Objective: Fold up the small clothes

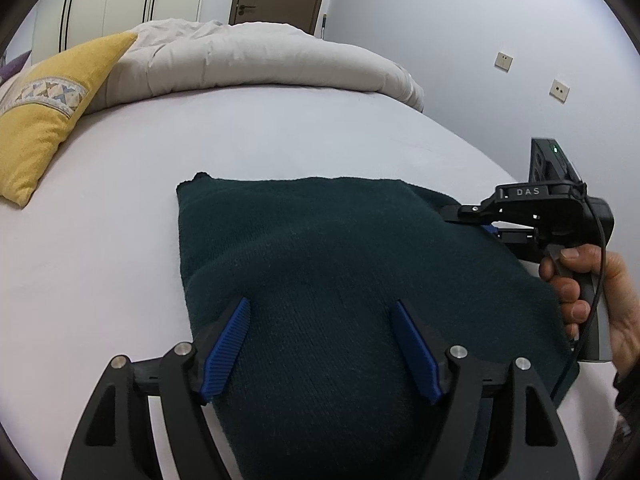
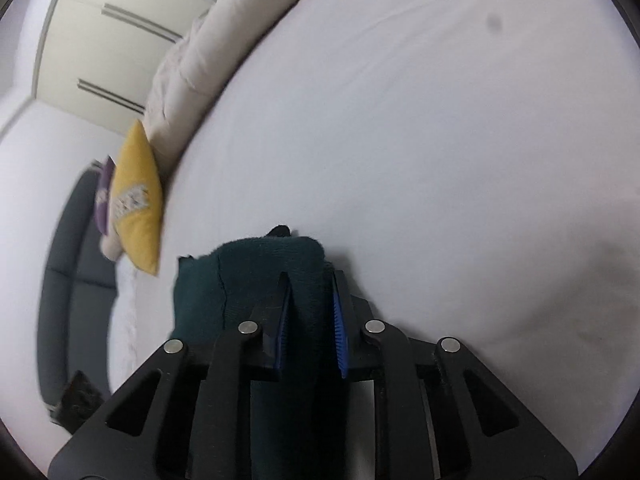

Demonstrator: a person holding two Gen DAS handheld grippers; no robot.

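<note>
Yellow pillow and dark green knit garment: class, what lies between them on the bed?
Only bare white sheet separates yellow pillow from garment, per the left wrist view.

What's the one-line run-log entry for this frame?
left gripper: open over dark green knit | right gripper: shut on knit edge | surface: bed sheet

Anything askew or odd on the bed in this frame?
Nothing damaged or spilled. The dark green garment lies on the white sheet, its right edge bunched up in the right gripper, as expected mid-fold.
</note>
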